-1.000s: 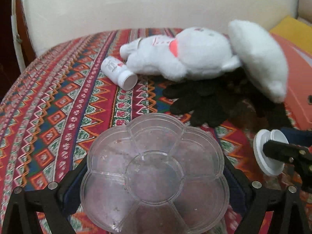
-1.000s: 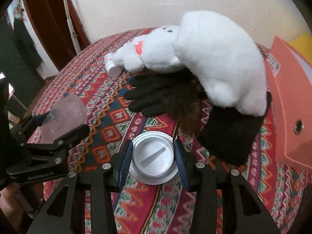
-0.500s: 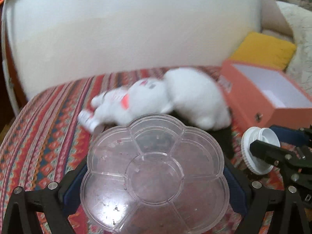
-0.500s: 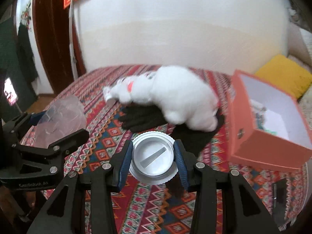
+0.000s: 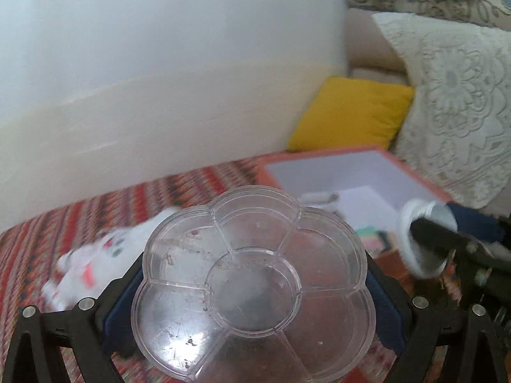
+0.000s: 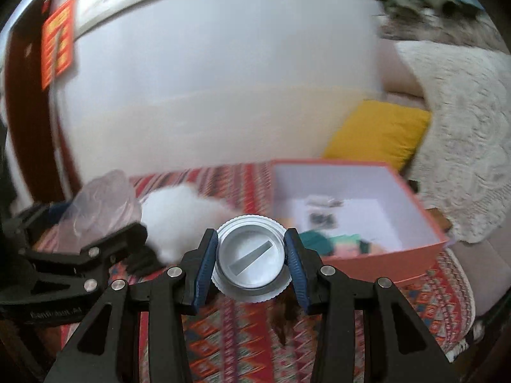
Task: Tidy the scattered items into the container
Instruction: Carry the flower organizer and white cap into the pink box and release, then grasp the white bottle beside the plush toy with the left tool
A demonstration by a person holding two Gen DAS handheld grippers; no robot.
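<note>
Two claws had risen from the patterned bed and swung toward the orange box (image 6: 412, 257) at its right edge: the left claw (image 5: 254, 290) clamped a clear flower-shaped tray (image 5: 254, 287), the right claw (image 6: 250, 260) a white ribbed lid (image 6: 250, 258). Both looked ready to drop in.

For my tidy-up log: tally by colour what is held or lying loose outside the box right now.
Clear: 1, the flower-shaped tray in the left tool
White: 2, the ribbed lid in the right tool and the plush toy on the patterned cloth
Black: 1, the glove under the plush toy
Total: 4
</note>
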